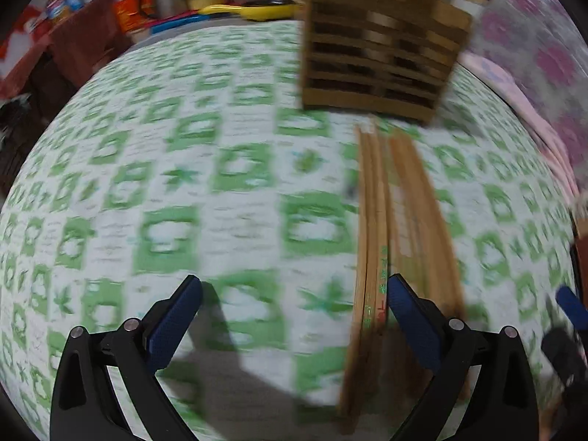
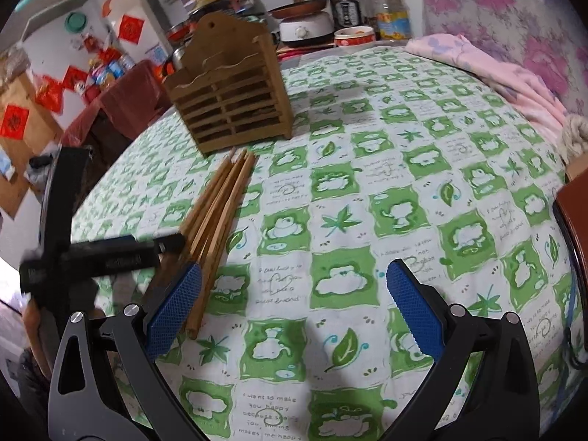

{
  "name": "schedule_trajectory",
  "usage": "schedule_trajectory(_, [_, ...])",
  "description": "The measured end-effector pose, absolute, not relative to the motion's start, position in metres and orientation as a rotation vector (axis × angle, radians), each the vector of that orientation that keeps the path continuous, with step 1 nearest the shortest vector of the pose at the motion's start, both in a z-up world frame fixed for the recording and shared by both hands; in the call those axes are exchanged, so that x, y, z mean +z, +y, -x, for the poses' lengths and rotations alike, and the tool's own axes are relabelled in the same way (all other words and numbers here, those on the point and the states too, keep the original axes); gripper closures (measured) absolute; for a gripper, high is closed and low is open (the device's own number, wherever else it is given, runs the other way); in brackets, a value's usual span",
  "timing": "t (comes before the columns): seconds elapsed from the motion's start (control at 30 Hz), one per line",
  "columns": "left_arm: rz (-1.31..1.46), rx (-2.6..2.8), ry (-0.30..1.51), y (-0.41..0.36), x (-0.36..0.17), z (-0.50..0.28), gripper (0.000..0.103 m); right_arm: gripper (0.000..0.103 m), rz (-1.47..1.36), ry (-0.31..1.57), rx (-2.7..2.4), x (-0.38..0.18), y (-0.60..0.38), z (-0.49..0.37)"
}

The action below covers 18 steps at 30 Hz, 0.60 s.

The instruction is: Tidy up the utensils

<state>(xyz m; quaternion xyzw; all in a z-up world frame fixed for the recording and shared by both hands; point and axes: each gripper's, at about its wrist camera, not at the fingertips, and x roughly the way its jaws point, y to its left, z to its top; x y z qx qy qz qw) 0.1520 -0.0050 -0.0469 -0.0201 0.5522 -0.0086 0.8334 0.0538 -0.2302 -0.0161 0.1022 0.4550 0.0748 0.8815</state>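
Left claw (image 1: 294, 294) is standing wide open, gripping nothing, over green-checked tabletop (image 1: 147, 183). Chopsticks (image 1: 371, 257) are lying flat in bundle, passing beside its right finger, tips pointing toward wooden rack (image 1: 378, 55). Left view is blurring. Right claw (image 2: 294, 286) is also staying open and empty; chopsticks (image 2: 217, 217) are lying just beside its left finger, rack (image 2: 231, 99) standing upright beyond them.

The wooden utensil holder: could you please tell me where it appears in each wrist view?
Left wrist: wooden utensil holder at top, right of centre, blurred.
Right wrist: it stands upper left of centre.
Shared landmark: the chopsticks lying on the tablecloth, tips just before its base.
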Motion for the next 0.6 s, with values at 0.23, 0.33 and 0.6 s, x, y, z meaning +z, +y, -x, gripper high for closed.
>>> schedule_trajectory(0.23, [0.125, 0.034, 1.148, 0.041, -0.043, -0.141, 0.005, 0.006, -0.017, 1.011, 0.216, -0.022, -0.18, -0.075])
schedule_trajectory(0.33, [0.168, 0.067, 1.139, 0.056, -0.042, -0.137, 0.005, 0.006, 0.011, 1.03, 0.231, -0.027, -0.161, -0.086])
schedule_trajectory(0.6, [0.143, 0.061, 1.129, 0.062, -0.041, -0.123, 0.006, 0.009, 0.077, 1.036, 0.183, -0.041, -0.165, -0.094])
